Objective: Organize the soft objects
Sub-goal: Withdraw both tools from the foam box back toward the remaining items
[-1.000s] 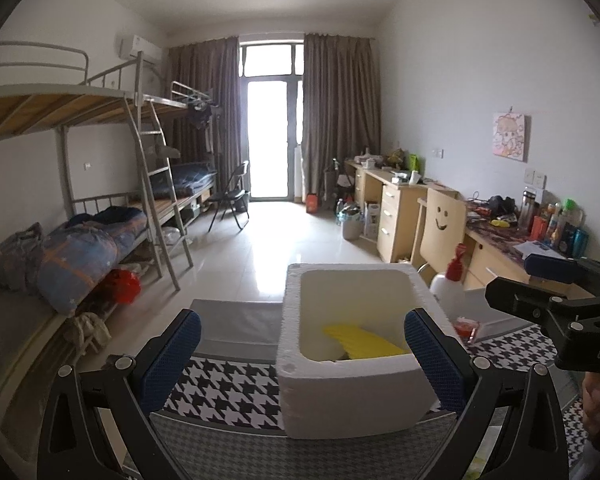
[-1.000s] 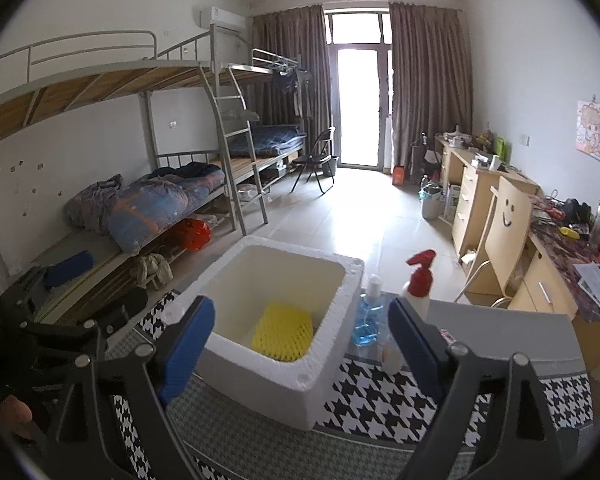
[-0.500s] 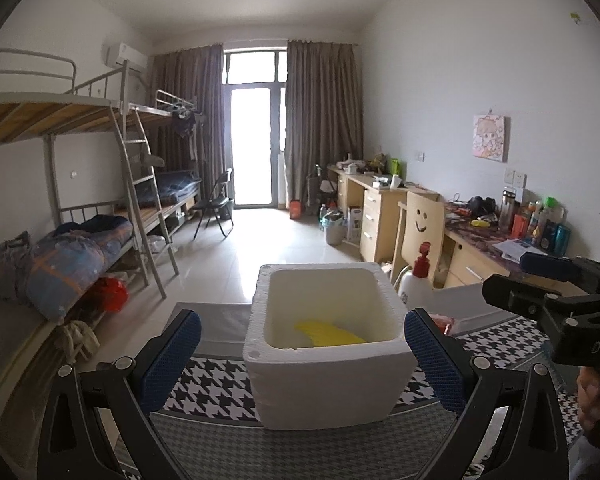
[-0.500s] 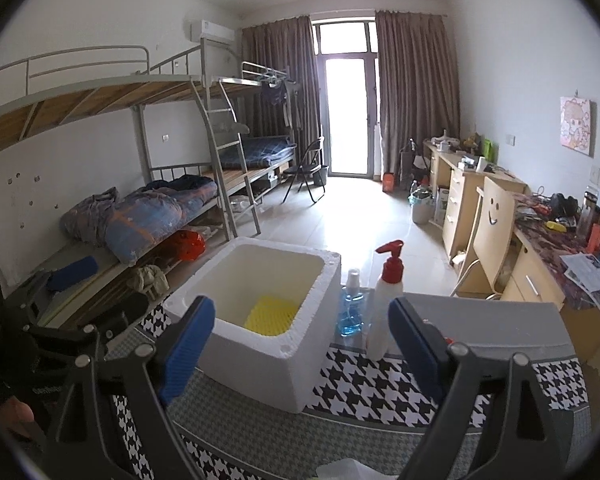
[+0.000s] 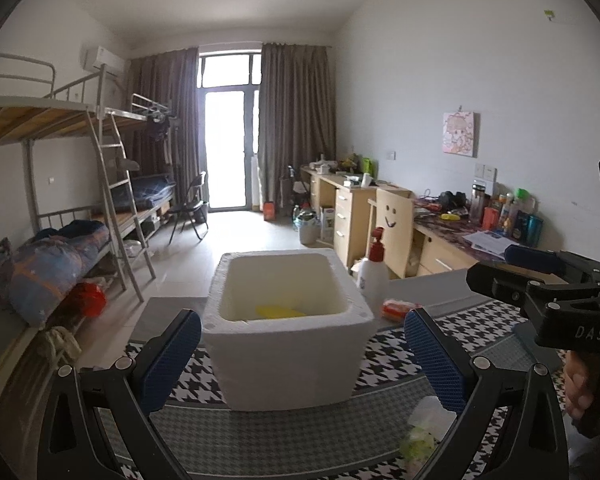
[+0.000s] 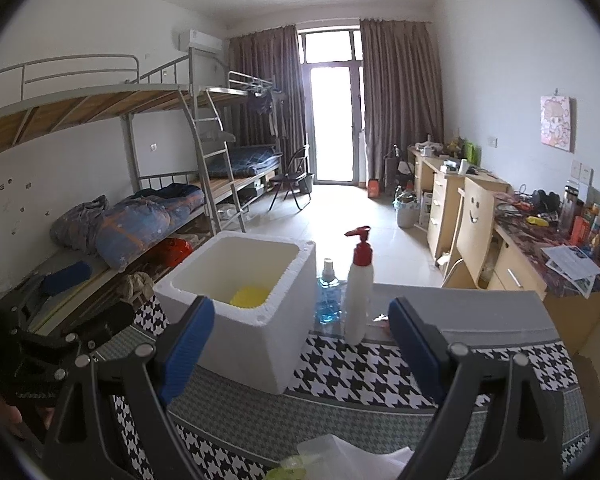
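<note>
A white foam box (image 5: 288,336) (image 6: 244,312) stands on the houndstooth tablecloth (image 5: 396,360) (image 6: 360,364), and a yellow soft piece (image 5: 280,312) (image 6: 250,295) lies on its floor. My left gripper (image 5: 302,364) hangs open in front of the box, nothing between its blue pads. My right gripper (image 6: 302,340) is open too, to the right of the box and empty. A crumpled white and green soft thing (image 5: 424,428) (image 6: 340,460) lies near the table's front edge, below both grippers. An orange packet (image 5: 400,308) rests beside the box.
A white pump bottle with a red top (image 6: 358,292) (image 5: 374,276) and a small blue-liquid bottle (image 6: 328,294) stand right of the box. Bunk beds (image 6: 120,200) line the left wall; desks and a chair (image 6: 476,216) line the right. The other hand-held gripper (image 5: 548,304) shows at far right.
Both grippers have drawn back from the foam box, which looks smaller and farther now. The crumpled white and green thing has come into view at the bottom. Jaws stayed open.
</note>
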A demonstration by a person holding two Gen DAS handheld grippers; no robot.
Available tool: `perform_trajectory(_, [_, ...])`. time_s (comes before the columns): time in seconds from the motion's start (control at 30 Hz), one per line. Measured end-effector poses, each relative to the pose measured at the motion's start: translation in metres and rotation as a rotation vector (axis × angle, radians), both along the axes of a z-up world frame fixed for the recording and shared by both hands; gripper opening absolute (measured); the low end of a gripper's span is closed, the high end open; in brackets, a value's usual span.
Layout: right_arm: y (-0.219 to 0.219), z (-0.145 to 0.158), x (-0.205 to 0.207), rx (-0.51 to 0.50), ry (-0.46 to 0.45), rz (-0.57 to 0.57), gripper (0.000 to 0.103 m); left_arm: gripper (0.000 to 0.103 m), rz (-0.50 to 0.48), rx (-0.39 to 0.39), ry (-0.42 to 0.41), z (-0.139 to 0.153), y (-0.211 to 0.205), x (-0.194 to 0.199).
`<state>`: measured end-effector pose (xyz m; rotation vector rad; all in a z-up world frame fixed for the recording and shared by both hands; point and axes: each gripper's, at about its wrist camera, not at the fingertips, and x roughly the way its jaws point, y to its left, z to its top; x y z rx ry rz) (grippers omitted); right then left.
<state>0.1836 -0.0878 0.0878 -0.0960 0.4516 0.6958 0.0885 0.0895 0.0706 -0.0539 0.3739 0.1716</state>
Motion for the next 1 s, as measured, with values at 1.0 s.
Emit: perform_trajectory(1.0, [-0.049, -0.027, -0.047, -0.008, -0.054, -0.096, 0.091, 0.102, -0.149, 0.004, -0.018, -0.026, -0.042, -0.032])
